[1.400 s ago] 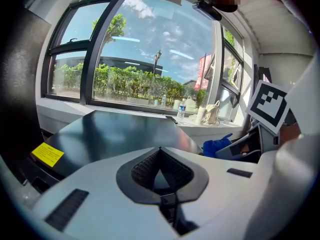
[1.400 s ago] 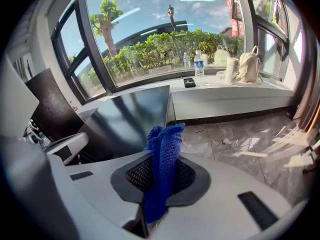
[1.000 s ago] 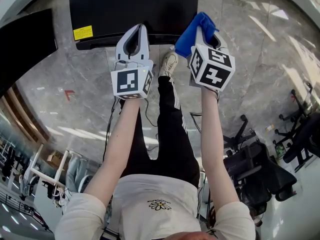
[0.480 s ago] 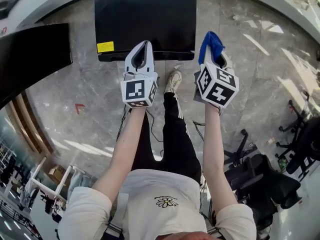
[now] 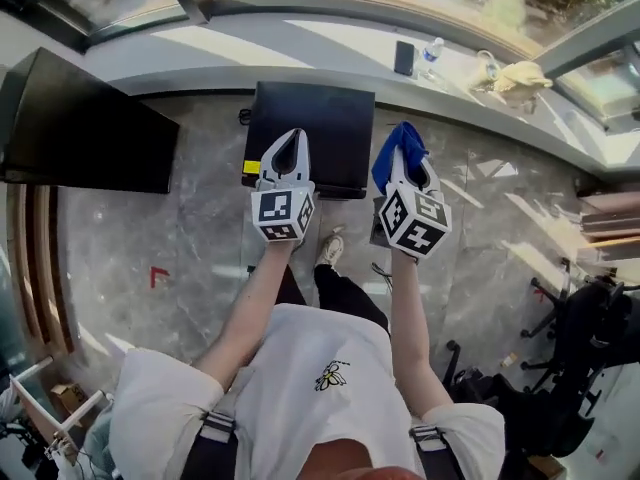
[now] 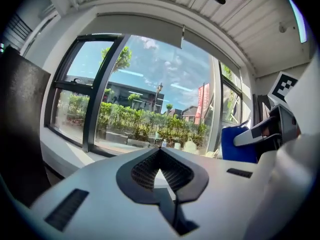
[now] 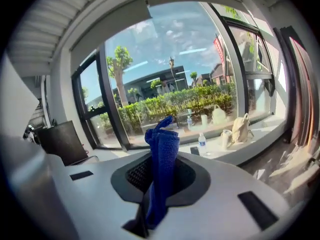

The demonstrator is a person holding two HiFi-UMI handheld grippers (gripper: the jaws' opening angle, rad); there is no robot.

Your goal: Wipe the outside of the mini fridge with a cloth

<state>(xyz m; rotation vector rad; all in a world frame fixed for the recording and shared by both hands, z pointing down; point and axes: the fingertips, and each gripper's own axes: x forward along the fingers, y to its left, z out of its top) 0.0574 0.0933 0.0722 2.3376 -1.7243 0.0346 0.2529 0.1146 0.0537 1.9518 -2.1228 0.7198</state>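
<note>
The mini fridge (image 5: 310,133) is a black box on the marble floor below the window ledge, seen from above. My left gripper (image 5: 291,140) is held over its front left part, shut with nothing between the jaws, whose tips meet in the left gripper view (image 6: 160,153). My right gripper (image 5: 402,164) is beside the fridge's right edge and shut on a blue cloth (image 5: 397,148). In the right gripper view the cloth (image 7: 162,154) stands up out of the closed jaws. Both grippers point level at the window.
A large black cabinet (image 5: 80,118) stands left of the fridge. The window ledge (image 5: 300,43) carries a phone (image 5: 403,58), a bottle (image 5: 430,53) and bags (image 5: 510,73). Office chairs (image 5: 585,358) crowd the lower right. A red mark (image 5: 158,274) is on the floor.
The head view has pulled up and back, so the fridge looks smaller and the window ledge has come into sight. Both grippers stay side by side, the cloth still held.
</note>
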